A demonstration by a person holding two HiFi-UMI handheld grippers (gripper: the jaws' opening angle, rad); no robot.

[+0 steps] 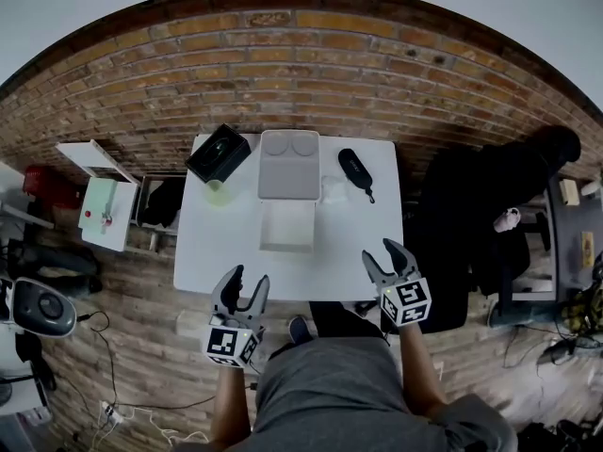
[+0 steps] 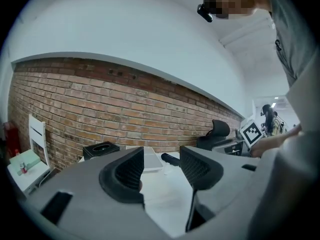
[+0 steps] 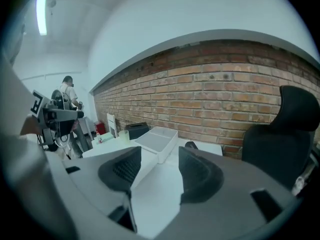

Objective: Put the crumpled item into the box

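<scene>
A white table (image 1: 212, 252) bears an open pale box (image 1: 286, 226) whose lid (image 1: 288, 163) lies flat behind it. To the right of the box is a small, clear crumpled item (image 1: 334, 189), which also shows in the left gripper view as the crumpled item (image 2: 168, 167). My left gripper (image 1: 249, 281) hovers at the table's near edge, open and empty, left of the box. My right gripper (image 1: 381, 252) is open and empty over the near right corner. The box (image 3: 157, 141) lies ahead of the right gripper (image 3: 159, 164). The left gripper (image 2: 162, 171) points toward the box (image 2: 150, 159).
A black tissue box (image 1: 218, 152) and a pale green cup (image 1: 219, 192) stand at the back left of the table. A black case (image 1: 355, 169) lies at the back right. A black office chair (image 1: 490, 205) stands right of the table, a low white side table (image 1: 104, 210) to its left.
</scene>
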